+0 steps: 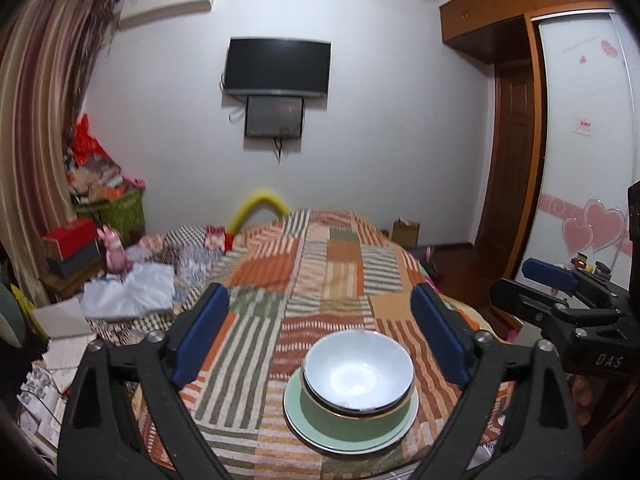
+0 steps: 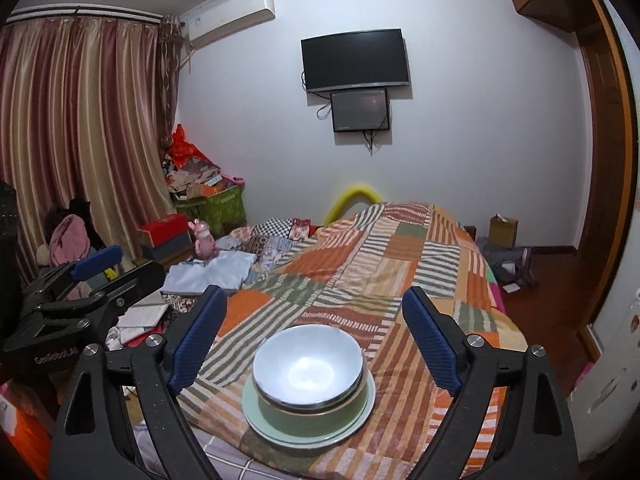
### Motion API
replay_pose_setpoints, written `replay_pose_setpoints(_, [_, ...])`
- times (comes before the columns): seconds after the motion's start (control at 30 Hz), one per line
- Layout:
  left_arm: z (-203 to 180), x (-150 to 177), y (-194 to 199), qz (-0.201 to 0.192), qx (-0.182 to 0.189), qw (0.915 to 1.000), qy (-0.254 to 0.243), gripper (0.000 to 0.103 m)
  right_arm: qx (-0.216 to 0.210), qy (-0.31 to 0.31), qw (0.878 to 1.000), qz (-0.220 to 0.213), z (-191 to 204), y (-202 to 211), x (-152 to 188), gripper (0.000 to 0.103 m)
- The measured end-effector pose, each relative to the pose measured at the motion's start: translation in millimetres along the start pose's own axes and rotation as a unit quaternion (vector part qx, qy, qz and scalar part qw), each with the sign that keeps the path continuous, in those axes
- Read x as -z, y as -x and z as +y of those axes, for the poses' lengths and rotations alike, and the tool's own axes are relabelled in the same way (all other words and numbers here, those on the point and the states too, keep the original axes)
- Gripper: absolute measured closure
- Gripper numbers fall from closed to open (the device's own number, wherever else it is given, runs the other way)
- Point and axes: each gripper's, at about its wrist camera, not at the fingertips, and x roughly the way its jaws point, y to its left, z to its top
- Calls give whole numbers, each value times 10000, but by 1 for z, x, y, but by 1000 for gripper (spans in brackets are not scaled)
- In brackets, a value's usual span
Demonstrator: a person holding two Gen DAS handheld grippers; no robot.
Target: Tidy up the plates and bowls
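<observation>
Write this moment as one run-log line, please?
stack: white bowl in green bowl on green plate, on bedspread | left gripper: open, empty | right gripper: open, empty

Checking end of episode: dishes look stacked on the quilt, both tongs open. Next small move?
Probably none beyond pulling back. The white bowl sits nested in the green bowl on the green plate; left tongs and right tongs are open and empty.

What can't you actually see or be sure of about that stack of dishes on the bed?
- Left wrist view: the green bowl's inside, covered by the white bowl nested in it.
- Right wrist view: the plate's centre, hidden under the bowls.
- Both views: how many bowls are nested; the rims overlap too closely to tell.
</observation>
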Motion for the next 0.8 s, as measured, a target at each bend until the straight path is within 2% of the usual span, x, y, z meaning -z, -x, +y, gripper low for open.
replay_pose_setpoints(0.17, [-3, 0, 13, -202, 2, 9998, -33, 2, 118, -19, 9997, -195, 2, 9, 2, 1])
replay_pose_setpoints(0.8, [-4, 8, 17, -197, 101, 9998, 31, 0, 256, -33, 9991, -322, 4, 25, 7, 0])
